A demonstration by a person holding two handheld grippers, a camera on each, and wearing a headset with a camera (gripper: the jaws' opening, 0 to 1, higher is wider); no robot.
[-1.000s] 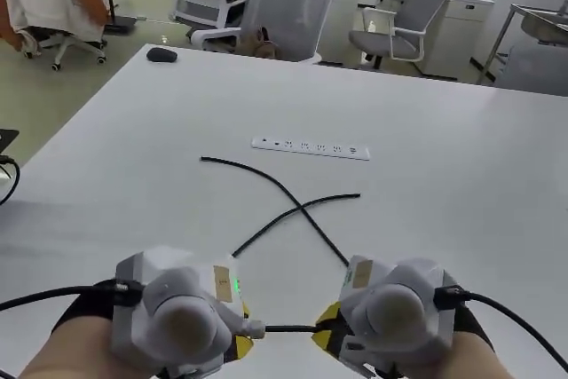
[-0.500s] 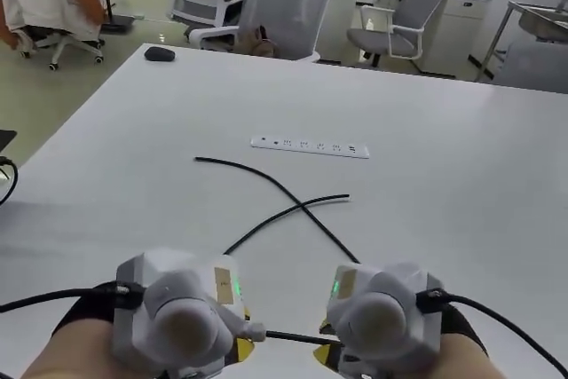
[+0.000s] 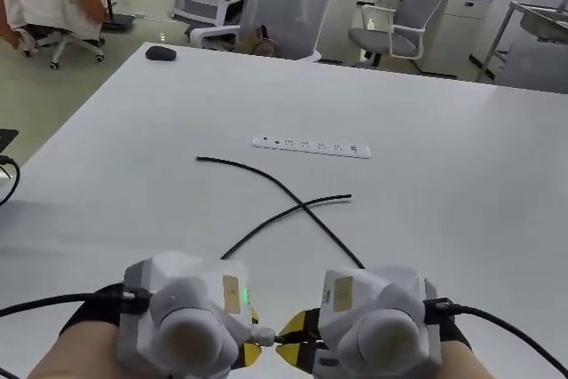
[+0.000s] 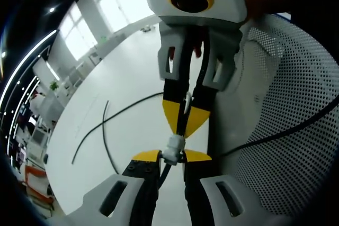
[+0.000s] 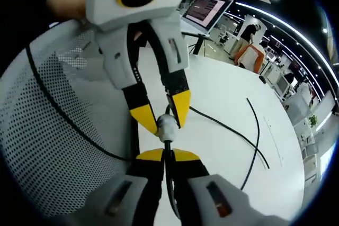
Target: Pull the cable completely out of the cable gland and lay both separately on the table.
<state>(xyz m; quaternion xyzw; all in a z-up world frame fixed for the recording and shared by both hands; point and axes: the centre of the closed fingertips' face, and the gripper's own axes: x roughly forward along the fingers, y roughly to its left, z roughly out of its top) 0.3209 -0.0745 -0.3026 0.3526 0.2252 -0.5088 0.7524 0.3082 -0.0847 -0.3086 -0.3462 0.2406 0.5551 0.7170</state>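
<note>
A small white cable gland sits between my two grippers at the near edge of the white table. In the left gripper view, my left gripper is shut on the gland. The right gripper comes from above, its yellow tips almost touching the gland. In the right gripper view, my right gripper is shut on the thin black cable just behind the gland. Two black cable runs cross on the table ahead, and their near ends pass behind the grippers.
A white power strip lies flat beyond the crossing cables. A dark mouse rests near the far left corner. Office chairs stand past the far edge. Black gripper leads trail off to both sides.
The right gripper has slid left along the cable toward the left gripper. The bare cable between them has shrunk to almost nothing. The left gripper has kept its hold on the gland.
</note>
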